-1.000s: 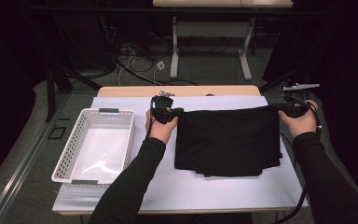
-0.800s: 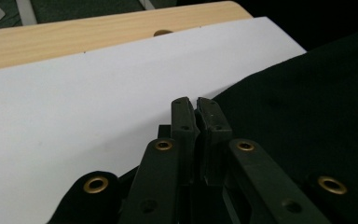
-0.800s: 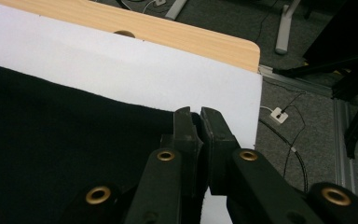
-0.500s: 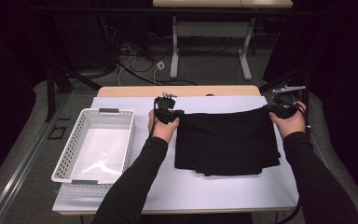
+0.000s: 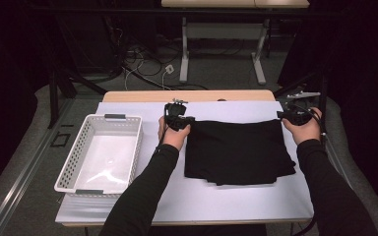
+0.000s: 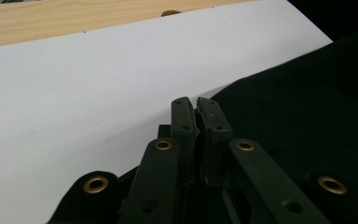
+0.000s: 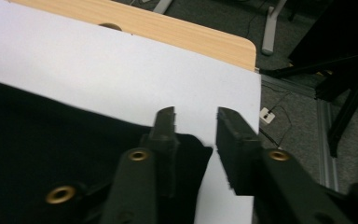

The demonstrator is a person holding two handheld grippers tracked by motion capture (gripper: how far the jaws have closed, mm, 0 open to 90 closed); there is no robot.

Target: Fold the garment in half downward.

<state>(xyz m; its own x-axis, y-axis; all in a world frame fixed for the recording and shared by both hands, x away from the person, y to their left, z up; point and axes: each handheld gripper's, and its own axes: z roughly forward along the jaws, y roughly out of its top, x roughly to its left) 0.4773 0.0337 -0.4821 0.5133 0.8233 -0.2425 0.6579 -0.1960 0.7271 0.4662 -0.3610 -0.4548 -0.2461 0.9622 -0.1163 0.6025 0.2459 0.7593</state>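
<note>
- The folded black cloth lay flat on the white sheet of the worktop, right of centre, with its stacked edges showing along the near side.
- The left gripper sat at the cloth's far left corner. In the left gripper view its jaws were pressed together with the cloth's edge clamped between them.
- The right gripper sat at the cloth's far right corner. Its jaws had just been opening and stood a narrow gap apart.
- In the right gripper view, the cloth corner lay under the left jaw and reached into the gap; the right jaw stood clear of it over the sheet. The pads did not press on the cloth.
- A white basket stood at the left of the worktop, well apart from the cloth.
</note>
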